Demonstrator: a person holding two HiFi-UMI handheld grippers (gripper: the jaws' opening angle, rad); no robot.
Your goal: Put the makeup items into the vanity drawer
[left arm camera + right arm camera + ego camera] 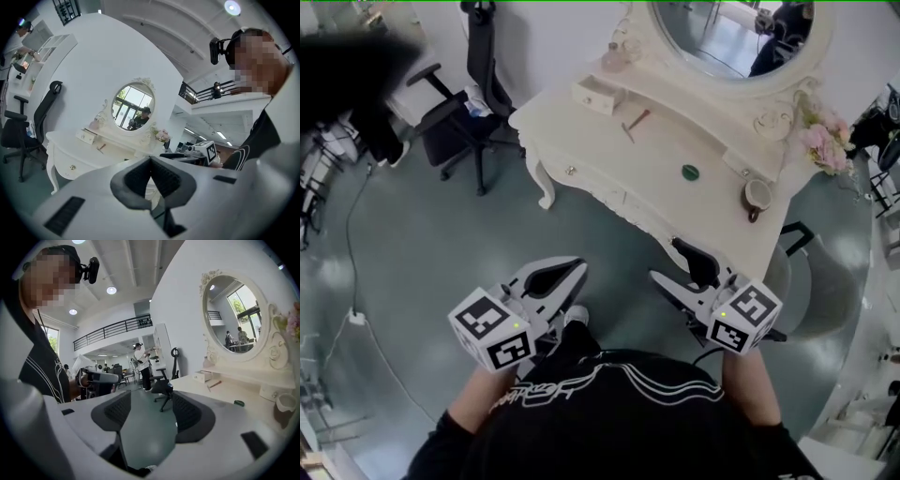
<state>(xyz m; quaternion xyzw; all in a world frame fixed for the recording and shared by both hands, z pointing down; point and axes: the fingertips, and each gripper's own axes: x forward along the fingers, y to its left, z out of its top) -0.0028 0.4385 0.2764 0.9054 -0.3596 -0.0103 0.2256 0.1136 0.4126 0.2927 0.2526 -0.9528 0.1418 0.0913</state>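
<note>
A cream vanity table (675, 202) with an oval mirror stands ahead of me. On its top lie a thin pink-handled stick (635, 123), a round green compact (690, 172) and a small pot (757, 197). A little drawer (598, 94) at the back left of the top is pulled open. Both grippers hang low in front of my body, short of the table. My left gripper (579, 279) is shut, its pads meeting at the tips (150, 160) with nothing between them. The jaws of my right gripper (664, 258) stand wide apart and empty (151, 408).
A black office chair (464, 94) stands left of the vanity on the grey-green floor. Pink flowers (825, 141) and a perfume bottle (614, 56) sit on the vanity's rear shelf. Another chair (811, 281) is at the right. A person (141, 362) stands across the room.
</note>
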